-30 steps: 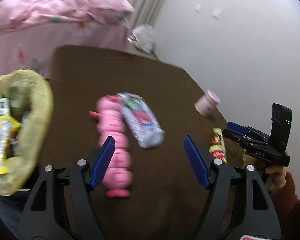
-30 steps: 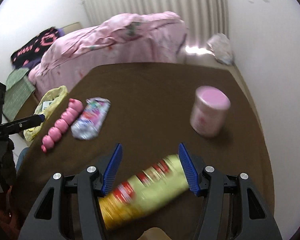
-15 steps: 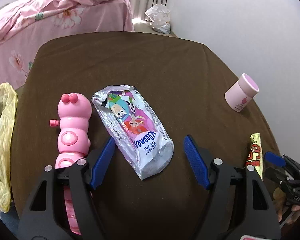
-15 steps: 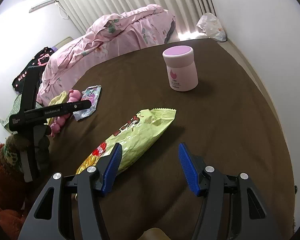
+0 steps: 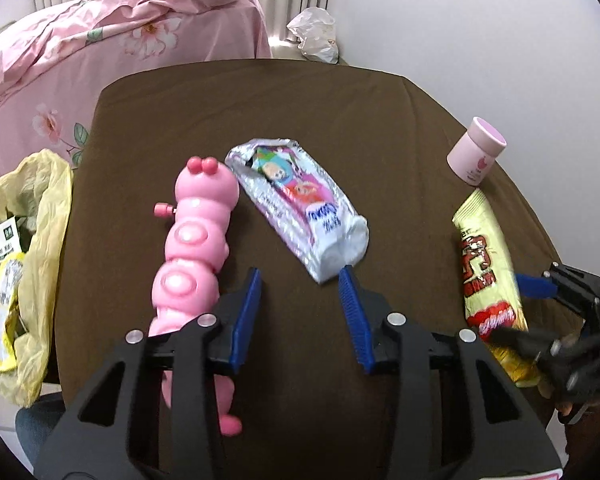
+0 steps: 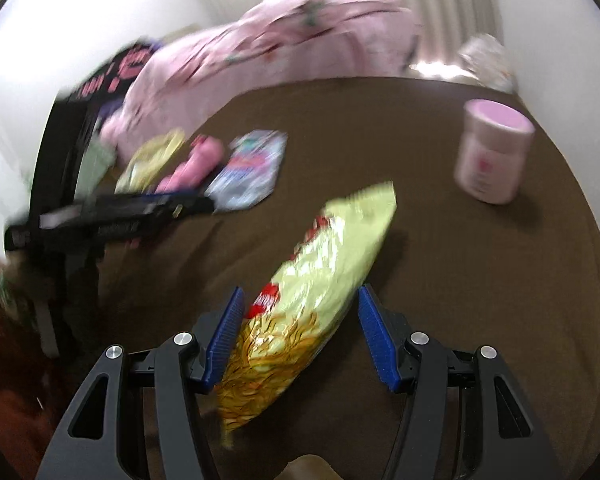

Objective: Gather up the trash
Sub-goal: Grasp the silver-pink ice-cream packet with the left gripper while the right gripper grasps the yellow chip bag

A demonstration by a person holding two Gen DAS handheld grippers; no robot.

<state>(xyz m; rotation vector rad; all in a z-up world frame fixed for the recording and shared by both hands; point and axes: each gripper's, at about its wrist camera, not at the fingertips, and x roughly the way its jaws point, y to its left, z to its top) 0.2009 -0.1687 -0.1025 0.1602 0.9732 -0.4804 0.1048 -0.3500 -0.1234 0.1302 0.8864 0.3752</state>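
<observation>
Your left gripper (image 5: 300,304) hangs over the brown table (image 5: 340,120) with its jaws closing and nothing pressed between them yet; the silver tissue pack (image 5: 296,204) lies just ahead of the tips, its near end between them and close to the right-hand pad. The pack's long axis runs from that near end away toward the far left, so it sits skewed to your jaw line rather than square across it; judge the grip on that near end, since the closing pads look set to catch only its corner.

Your right gripper (image 6: 300,332) stands wide, both pads apart from the yellow-green snack bag (image 6: 320,280) that lies between them; the bag's long axis runs from low left up toward the far right, roughly along the way the gripper points, so the jaws straddle its width; this view is blurred, so contact at the left pad is hard to rule out.

The yellow trash bag (image 5: 44,240) hangs open off the table's left edge, nearer your left hand; the pink caterpillar toy (image 5: 192,248) lies between it and the pack, and the pink jar (image 5: 476,156) stands well apart at the far right; neither looks like trash.
</observation>
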